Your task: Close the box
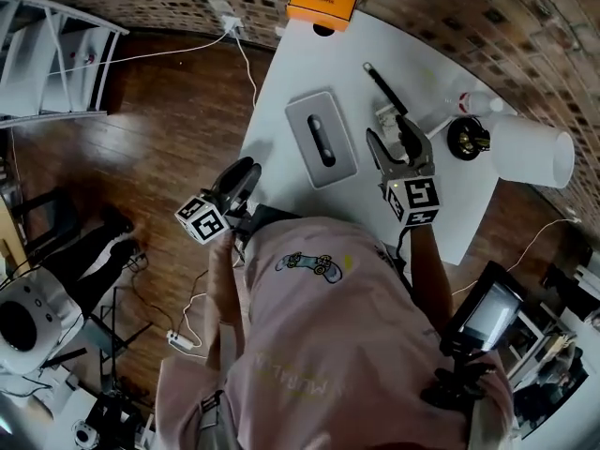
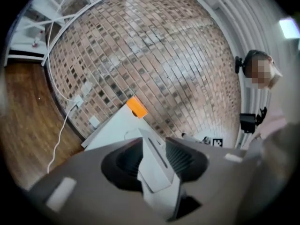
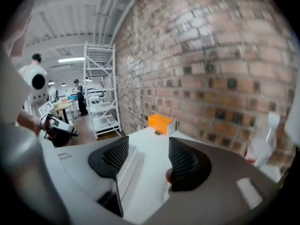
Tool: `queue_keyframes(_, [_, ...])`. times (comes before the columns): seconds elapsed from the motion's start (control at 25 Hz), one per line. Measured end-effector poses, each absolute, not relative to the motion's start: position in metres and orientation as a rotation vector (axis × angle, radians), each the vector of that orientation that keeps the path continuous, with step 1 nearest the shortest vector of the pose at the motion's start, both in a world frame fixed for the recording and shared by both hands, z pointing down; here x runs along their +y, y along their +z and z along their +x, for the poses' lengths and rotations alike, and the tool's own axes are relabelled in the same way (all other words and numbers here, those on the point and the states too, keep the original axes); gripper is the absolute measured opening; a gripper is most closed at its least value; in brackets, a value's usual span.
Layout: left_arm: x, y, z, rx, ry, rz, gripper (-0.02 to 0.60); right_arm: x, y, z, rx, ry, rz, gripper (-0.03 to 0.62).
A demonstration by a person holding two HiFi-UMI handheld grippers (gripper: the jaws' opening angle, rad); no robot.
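The flat grey box (image 1: pixel 321 139) lies on the white table (image 1: pixel 450 204) with its slotted lid down. My left gripper (image 1: pixel 244 174) hangs off the table's left edge, short of the box's near corner, jaws open. In the left gripper view the box (image 2: pixel 154 165) shows in the gap between the left gripper's (image 2: pixel 153 149) jaws, further off. My right gripper (image 1: pixel 398 143) hovers over the table just right of the box, open and holding nothing. In the right gripper view the box (image 3: pixel 126 172) lies behind the left jaw of the right gripper (image 3: pixel 143 156).
An orange box (image 1: pixel 322 5) stands at the table's far end. A black pen-like stick (image 1: pixel 384 87), a small white item (image 1: pixel 386 117), a black round object (image 1: pixel 467 137), a white bottle (image 1: pixel 478 104) and a white cylinder (image 1: pixel 530 153) lie right of the box. Wooden floor with a cable (image 1: pixel 246 64) is at left.
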State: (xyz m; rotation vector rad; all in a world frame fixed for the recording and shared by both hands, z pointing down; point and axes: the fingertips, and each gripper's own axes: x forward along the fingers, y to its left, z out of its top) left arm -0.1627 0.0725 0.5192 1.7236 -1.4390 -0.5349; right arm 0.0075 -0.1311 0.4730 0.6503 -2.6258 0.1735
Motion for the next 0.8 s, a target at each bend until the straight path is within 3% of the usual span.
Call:
queue_keyframes(0.28, [0.057, 0.463, -0.166, -1.553, -0.53, 1.875, 0.129, -0.119, 0.369, -0.028, -2.902, -0.121, 0.876, 0.245])
queue_keyframes(0.4, [0.051, 0.439, -0.155, -1.569, -0.542, 1.957, 0.129, -0.111, 0.363, -0.027, -2.926, -0.137, 0.926, 0.198])
queue_keyframes(0.8, [0.04, 0.419, -0.11, -1.418, -0.416, 2.166, 0.15, -0.108, 0.338, -0.013, -2.895, -0.201, 1.029, 0.196])
